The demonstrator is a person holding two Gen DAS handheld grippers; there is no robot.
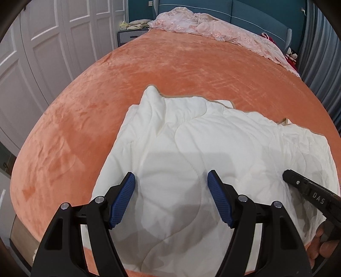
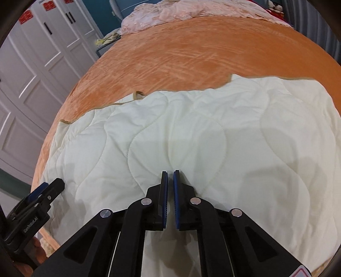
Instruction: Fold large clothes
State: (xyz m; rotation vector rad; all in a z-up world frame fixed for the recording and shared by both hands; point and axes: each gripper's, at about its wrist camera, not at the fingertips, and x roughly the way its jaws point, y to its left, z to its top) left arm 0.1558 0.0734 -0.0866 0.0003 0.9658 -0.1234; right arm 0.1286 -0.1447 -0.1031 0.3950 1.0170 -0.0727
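A white quilted blanket (image 1: 191,153) lies folded on the orange bed (image 1: 85,106), near its front edge. It also shows in the right wrist view (image 2: 191,132), with tan-trimmed edges at its far side. My left gripper (image 1: 171,176) is open and hovers just above the blanket's left part, holding nothing. My right gripper (image 2: 170,172) has its jaws nearly together just above the blanket's middle; no cloth shows between them. The right gripper also shows at the right of the left wrist view (image 1: 285,174). The left gripper shows at the lower left of the right wrist view (image 2: 53,185).
A crumpled pink floral cover (image 1: 213,27) lies at the head of the bed against a teal headboard (image 1: 255,12). White wardrobe doors (image 1: 42,42) stand to the left. A nightstand (image 1: 130,36) sits by the headboard. Grey curtains (image 1: 324,53) hang on the right.
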